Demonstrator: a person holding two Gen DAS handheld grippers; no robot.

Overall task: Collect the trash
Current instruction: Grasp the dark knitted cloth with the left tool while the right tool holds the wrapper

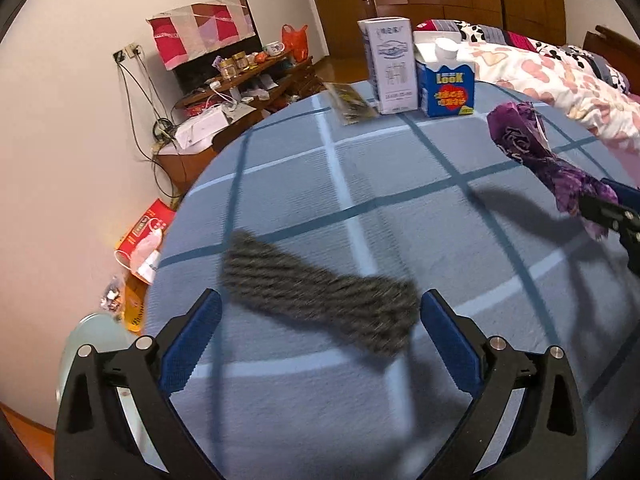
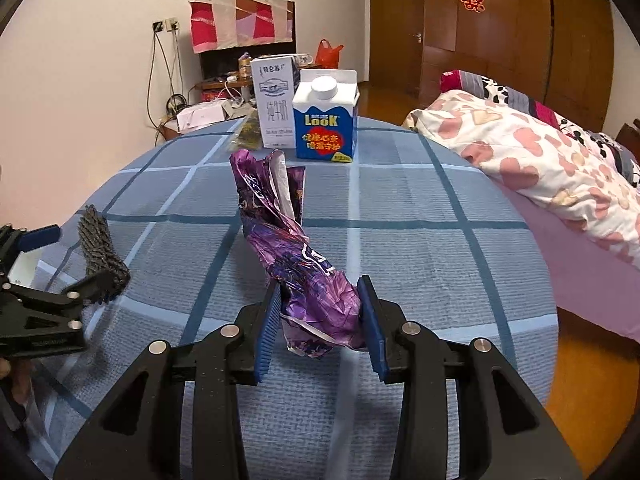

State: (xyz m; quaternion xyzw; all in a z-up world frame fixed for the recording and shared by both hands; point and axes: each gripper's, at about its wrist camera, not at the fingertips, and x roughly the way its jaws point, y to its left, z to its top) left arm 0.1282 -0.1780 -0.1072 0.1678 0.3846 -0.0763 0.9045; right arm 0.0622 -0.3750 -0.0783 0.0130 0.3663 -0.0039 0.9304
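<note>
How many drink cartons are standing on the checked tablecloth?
2, side by side at the table's far edge: the tall white milk carton on the left, the blue gable-top carton with a white cap on the right. None appears hidden.

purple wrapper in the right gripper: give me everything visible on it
The purple wrapper is a crumpled, glossy foil-like bag with white lettering and a pale inner lining at its torn upper end. It stands up slanted, its top leaning away toward the cartons. The right gripper pinches its lower end between both blue pads. Whether it touches the blue checked tablecloth is unclear.
</note>
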